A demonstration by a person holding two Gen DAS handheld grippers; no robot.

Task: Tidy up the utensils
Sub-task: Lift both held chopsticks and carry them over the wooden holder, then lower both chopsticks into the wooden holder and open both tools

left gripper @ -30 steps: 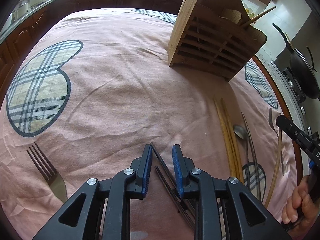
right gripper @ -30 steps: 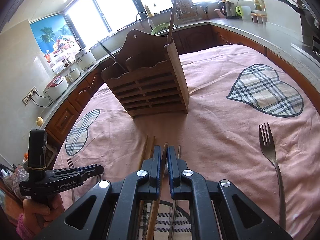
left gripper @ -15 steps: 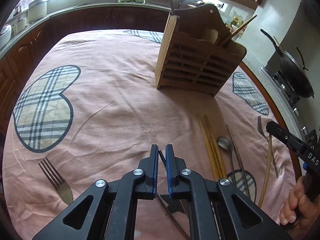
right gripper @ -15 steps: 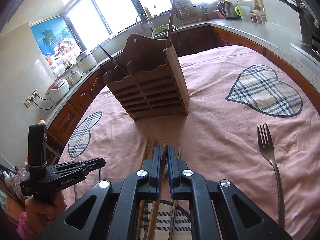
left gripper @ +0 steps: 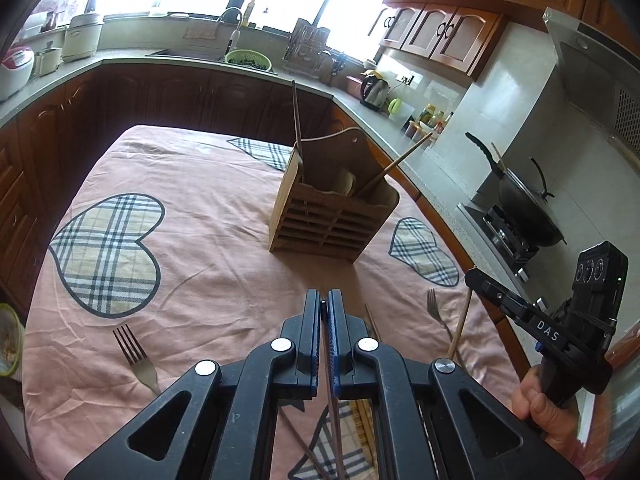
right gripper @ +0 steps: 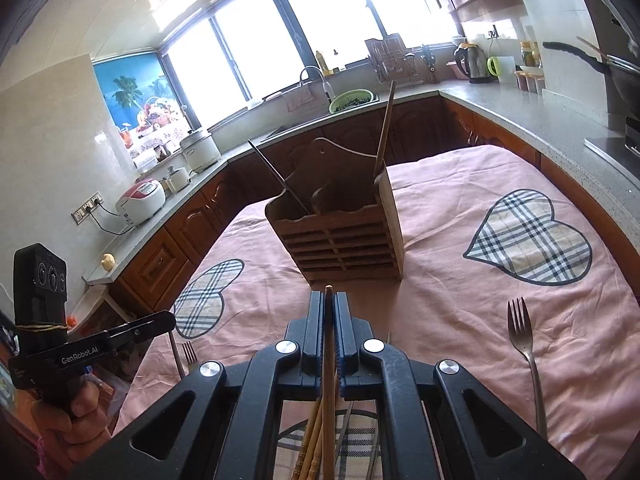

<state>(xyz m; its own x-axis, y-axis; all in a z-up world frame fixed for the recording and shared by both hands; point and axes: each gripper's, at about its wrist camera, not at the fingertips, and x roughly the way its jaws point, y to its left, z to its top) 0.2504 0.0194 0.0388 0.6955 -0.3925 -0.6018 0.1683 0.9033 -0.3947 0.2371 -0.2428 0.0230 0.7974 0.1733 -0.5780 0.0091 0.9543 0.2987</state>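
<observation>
Dark chopstick (left gripper: 334, 408) clamped between nearly closed jaws of left gripper (left gripper: 324, 303), tip just showing at fingertips, shaft trailing back under the gripper body. Light wooden chopstick (right gripper: 329, 364) pinched likewise in right gripper (right gripper: 329, 300), jaws closed onto it, tip protruding slightly past the fingertips. Both grippers raised above pink tablecloth (left gripper: 208, 264), aimed at wooden utensil holder (left gripper: 334, 218) standing upright at far centre of table. Holder already containing one dark stick (left gripper: 298, 136) in its left compartment, one wooden stick (left gripper: 394, 166) leaning right, and a pale rounded utensil between them; type not discernible.

Remaining on the cloth, near edge: bundle of bamboo chopsticks (right gripper: 310, 448) beneath right gripper, with thin metal handles (right gripper: 344, 428) beside. Fork (right gripper: 524, 356) lying right of right gripper; second fork (left gripper: 136, 354) left of left gripper; third fork (left gripper: 435, 312) between the two grippers.

Plaid heart patches (left gripper: 106, 254) printed on the cloth. Wok (left gripper: 524, 208) on stove at far right.
</observation>
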